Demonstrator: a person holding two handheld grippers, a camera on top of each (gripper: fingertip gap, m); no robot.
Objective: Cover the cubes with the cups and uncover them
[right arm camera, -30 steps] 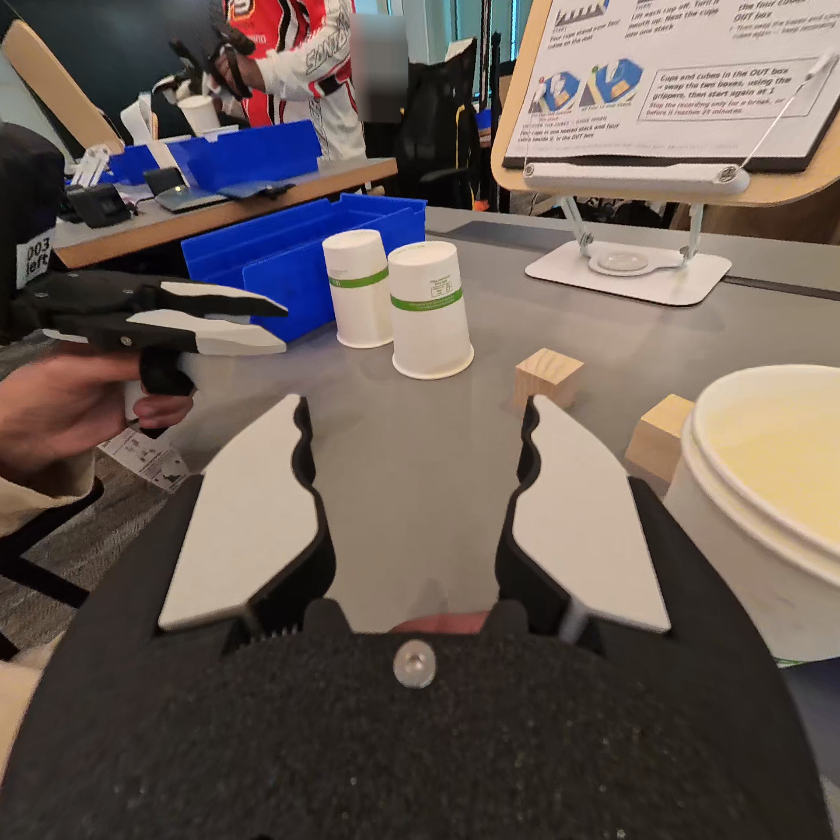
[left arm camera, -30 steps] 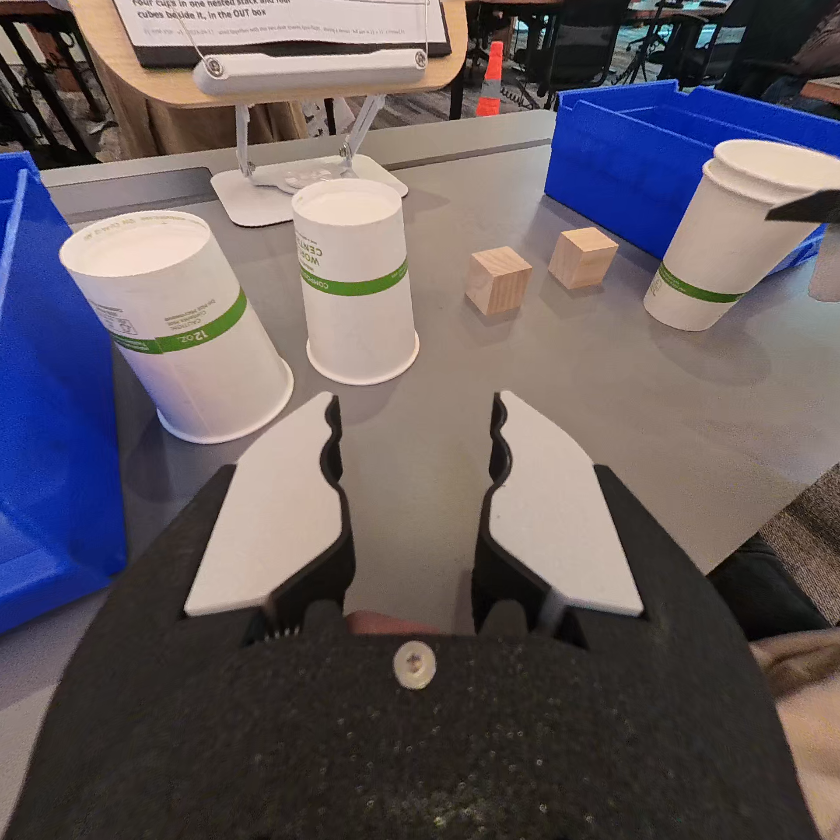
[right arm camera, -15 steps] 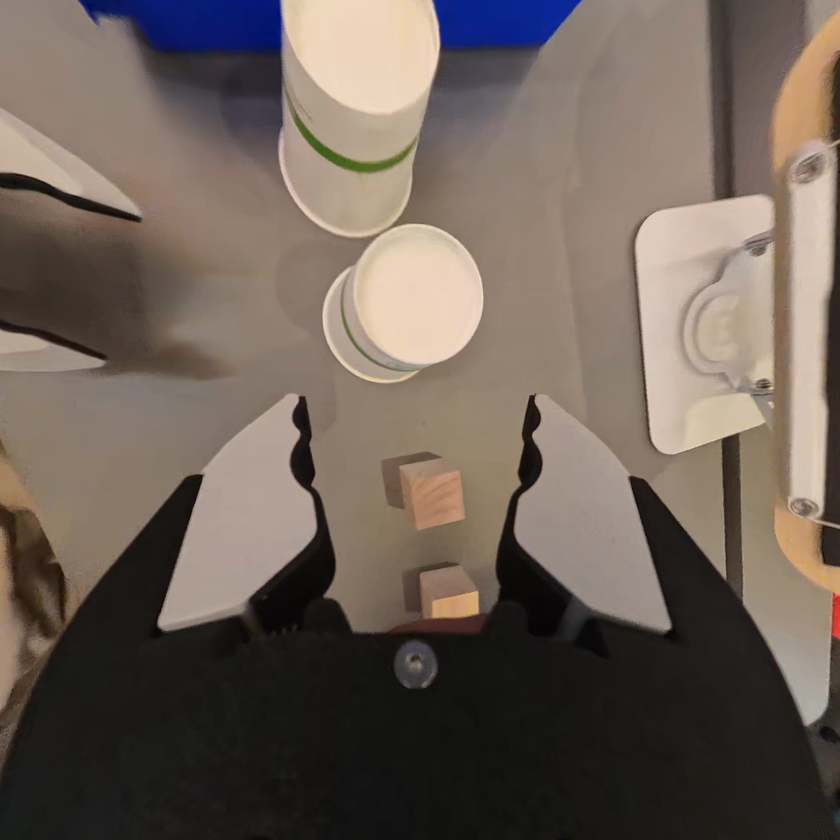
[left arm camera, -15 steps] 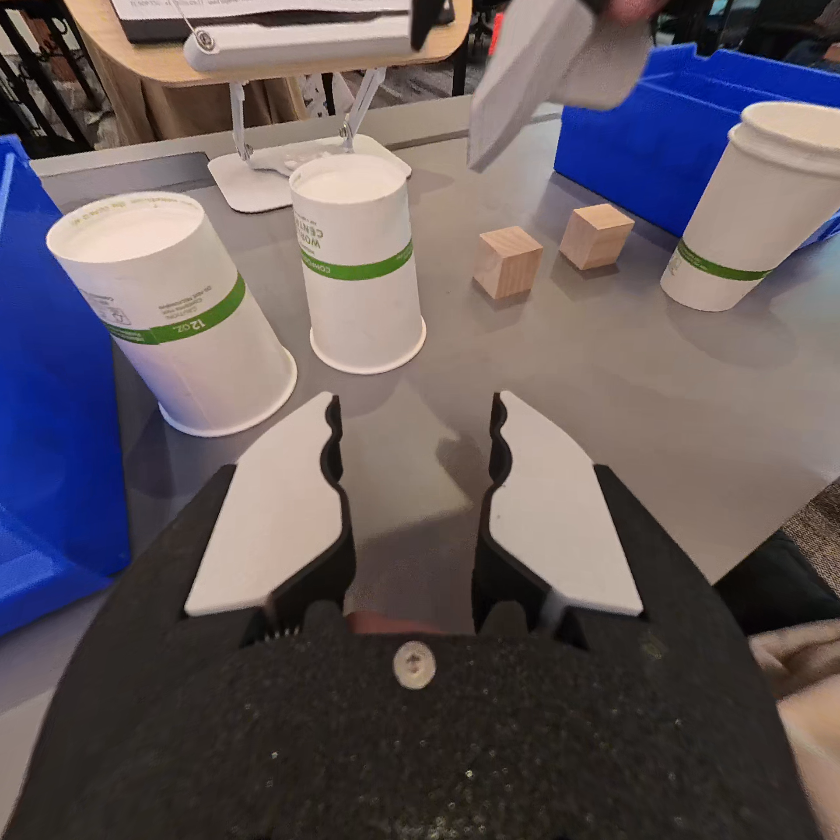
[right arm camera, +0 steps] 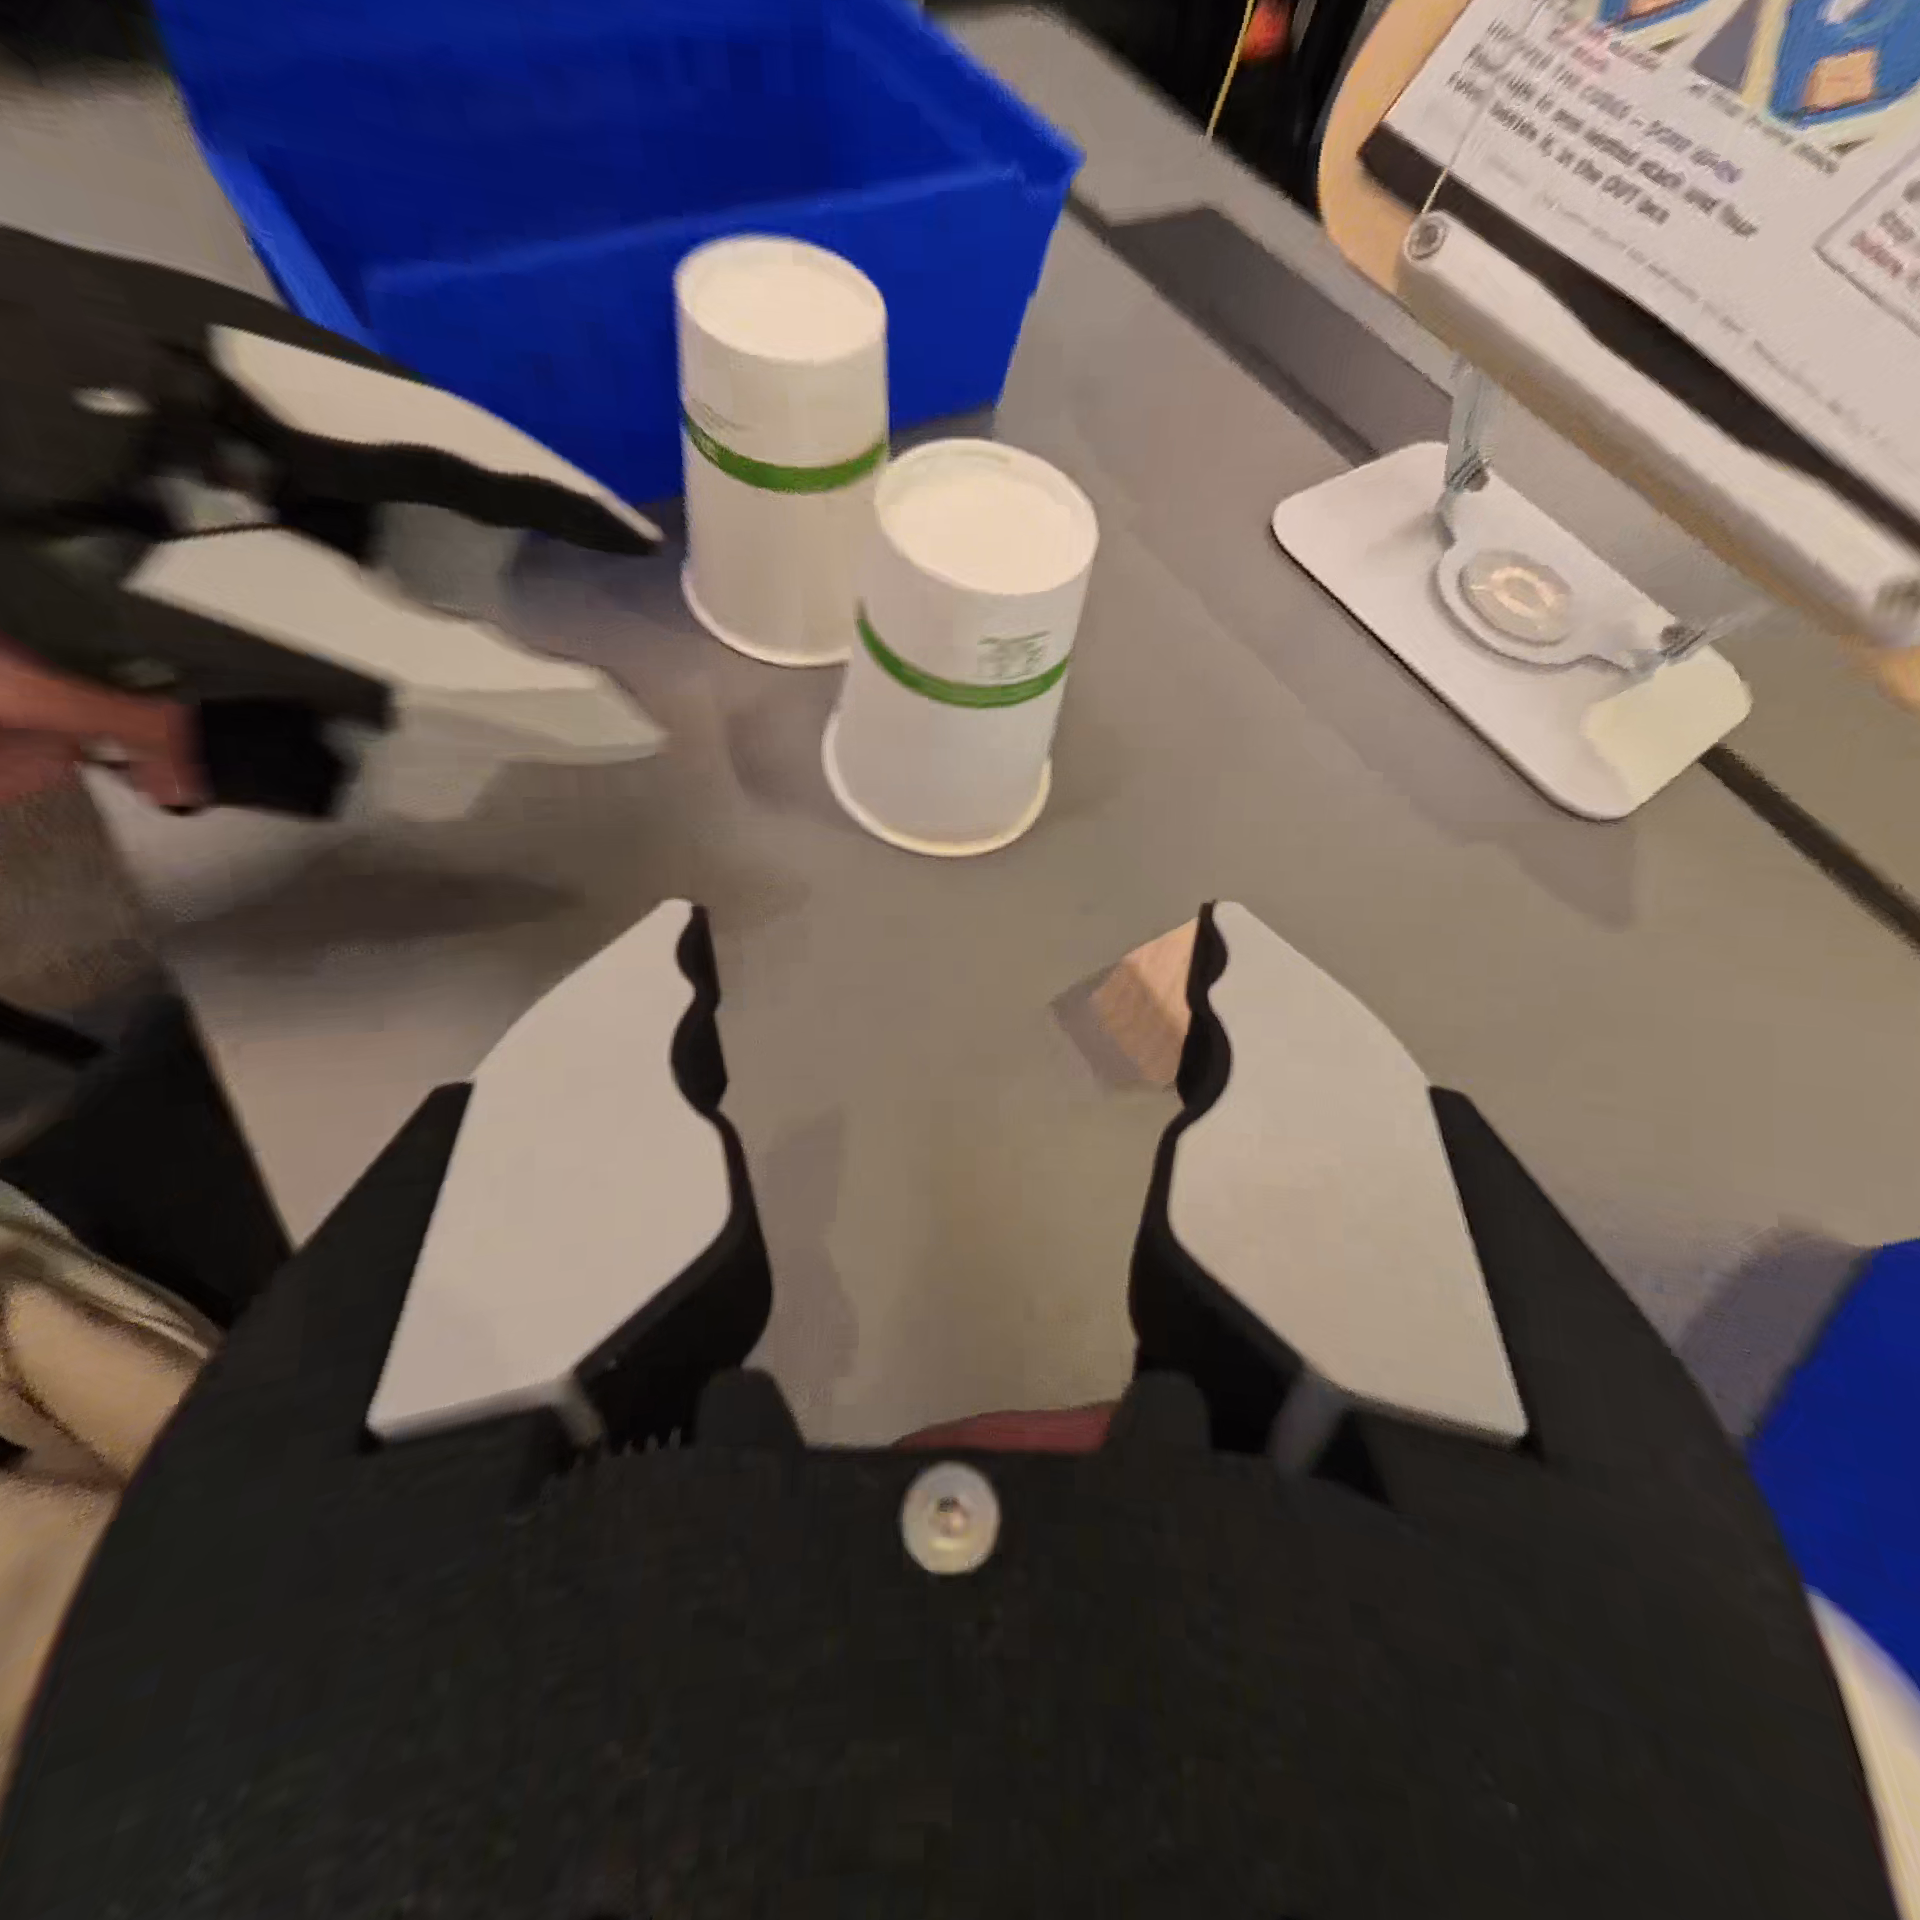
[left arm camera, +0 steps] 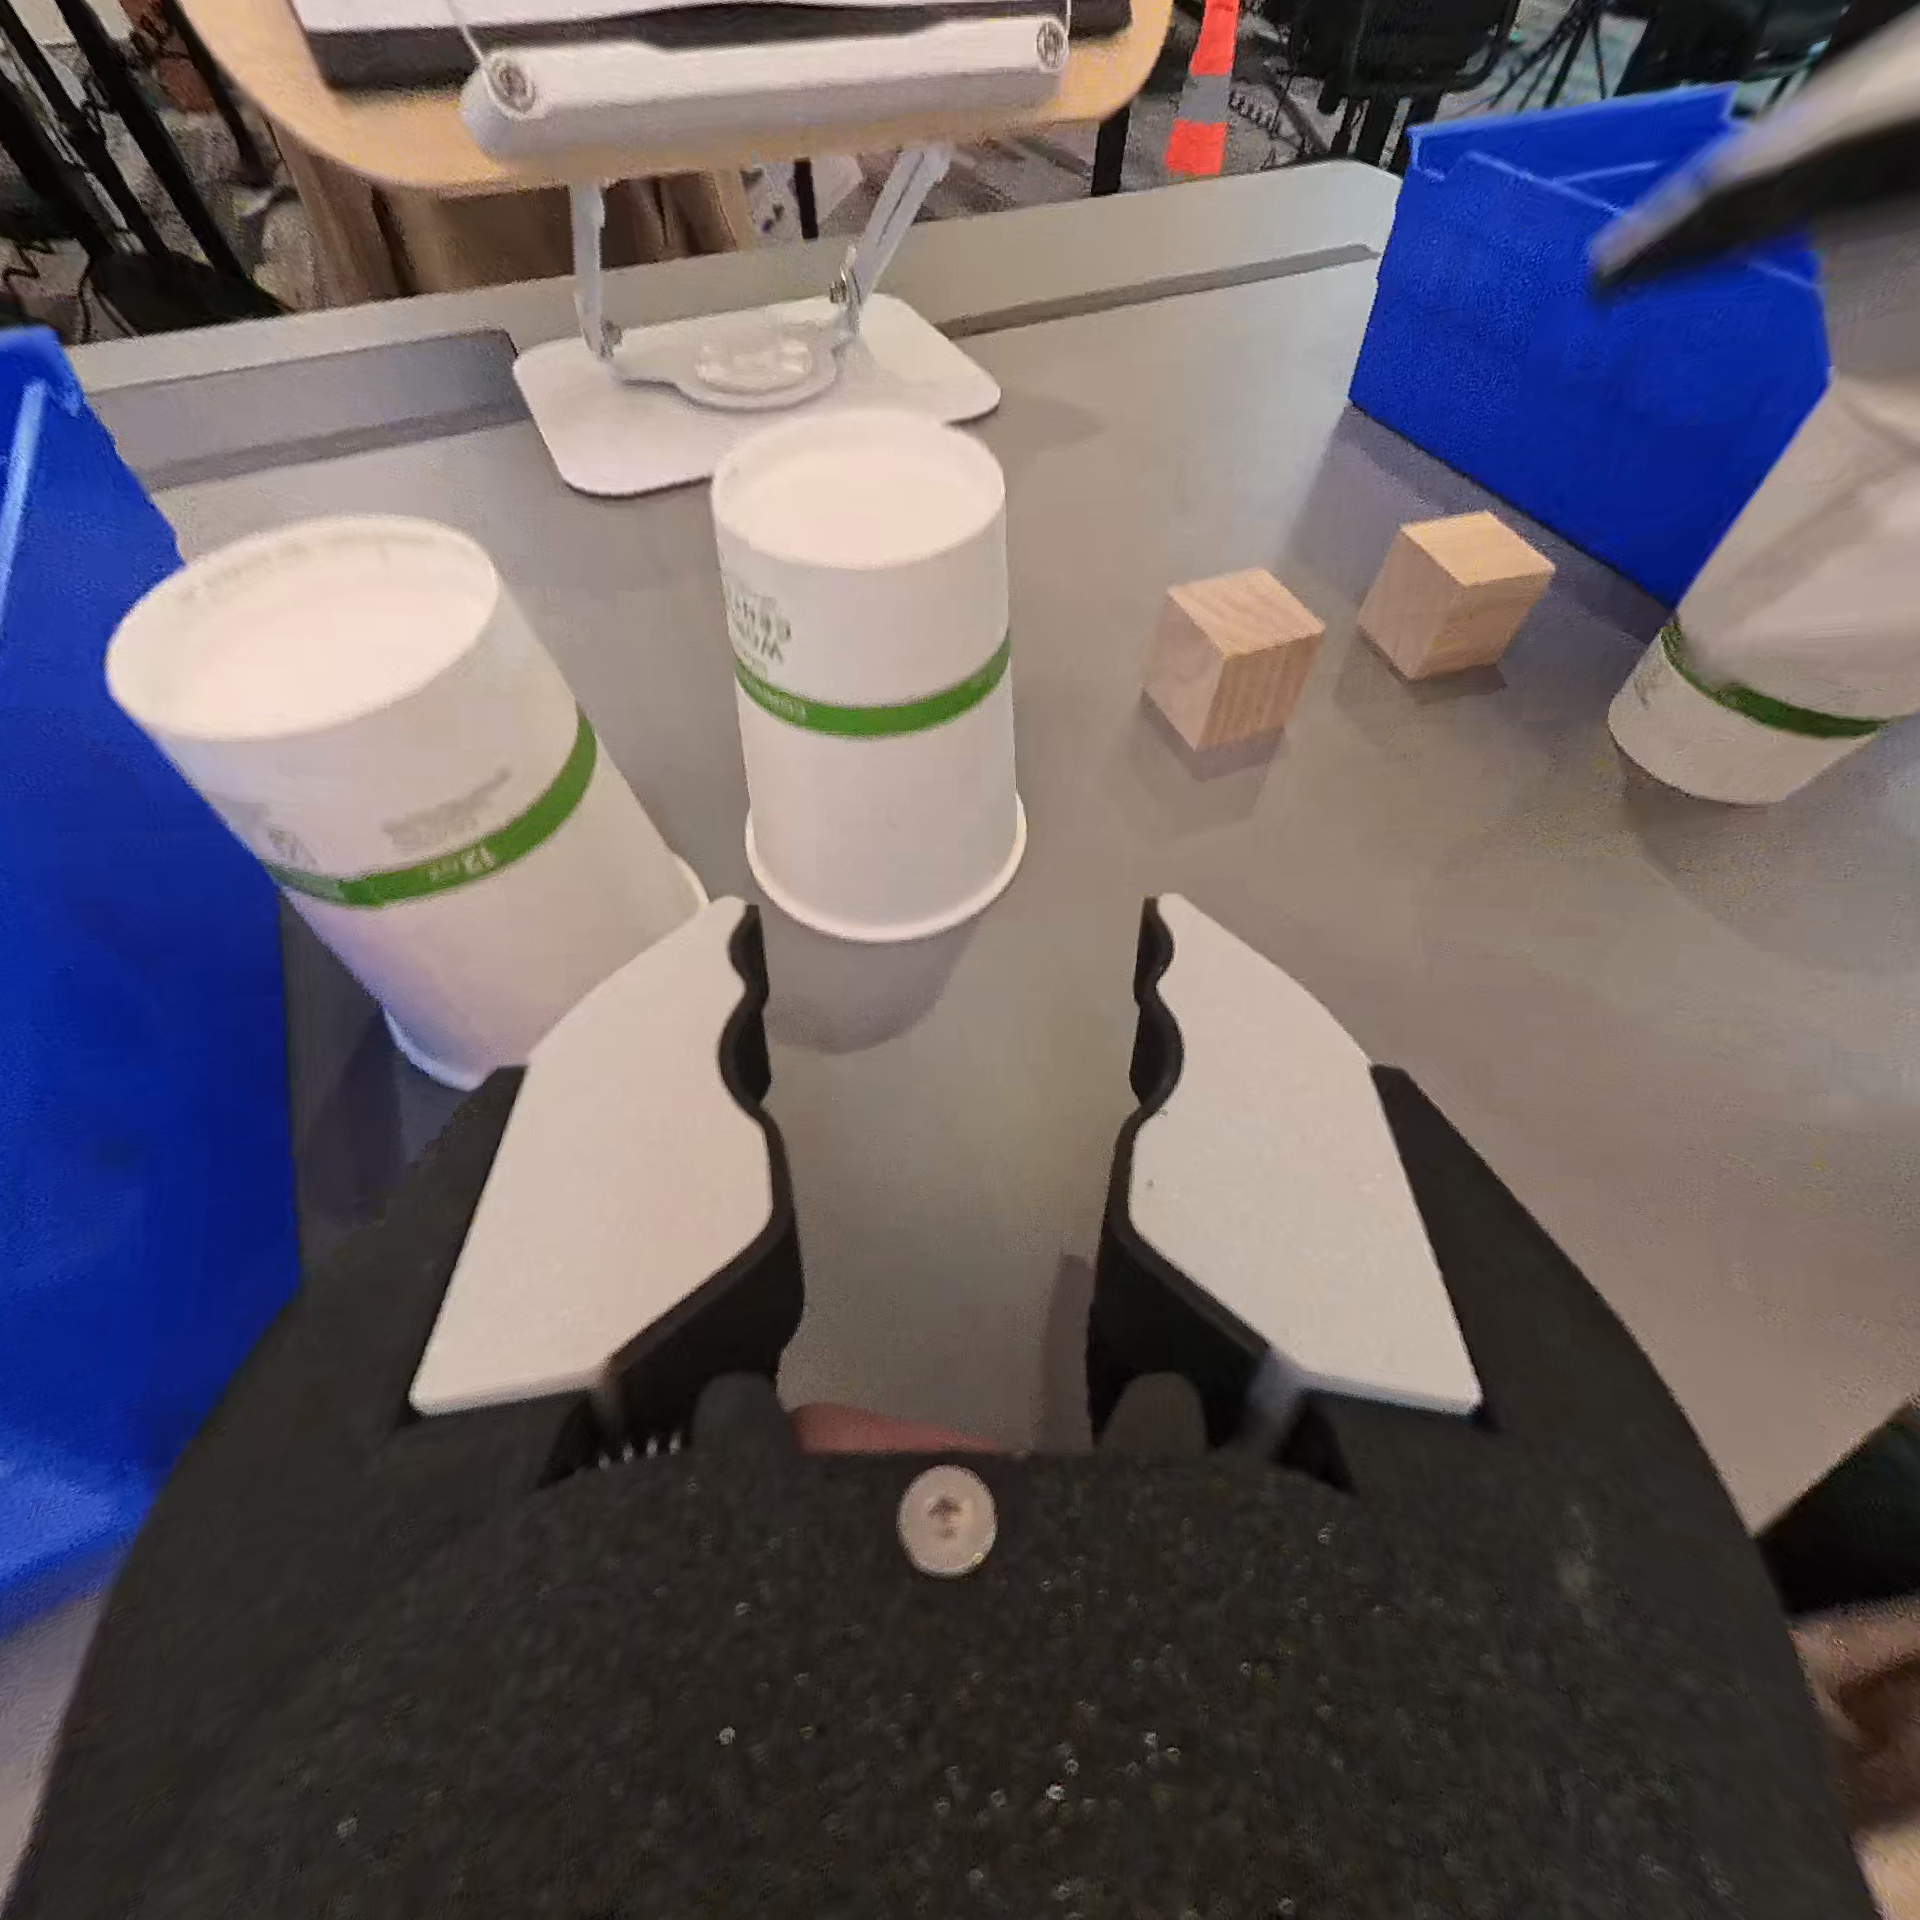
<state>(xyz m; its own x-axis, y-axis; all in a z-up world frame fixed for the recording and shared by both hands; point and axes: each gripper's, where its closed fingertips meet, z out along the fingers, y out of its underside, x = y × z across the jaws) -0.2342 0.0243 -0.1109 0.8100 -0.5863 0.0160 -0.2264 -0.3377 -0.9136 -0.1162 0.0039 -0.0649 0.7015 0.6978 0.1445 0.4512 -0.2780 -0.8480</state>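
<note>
On the grey table stand two white paper cups with green bands, both upside down: one cup straight ahead of the left gripper, and a second cup to its left, close to a blue bin. The two cups are near each other; whether they touch, I cannot tell. Right of the middle cup lie two wooden cubes, uncovered: the nearer cube and the farther cube, a little apart from each other. A third cup stands at the right edge, in front of another blue bin, and its top is blurred and hidden by something grey.

The left gripper hangs above the table with its jaws spread and nothing between them. The right gripper is also spread wide and holds nothing; it is over the table, and one cube shows just beside its right finger, partly hidden by it. From this view the left gripper appears at the left, blurred, held by a hand, and its fingers are apart too.

Behind the cups a white stand carries a wooden board with a printed sheet.
</note>
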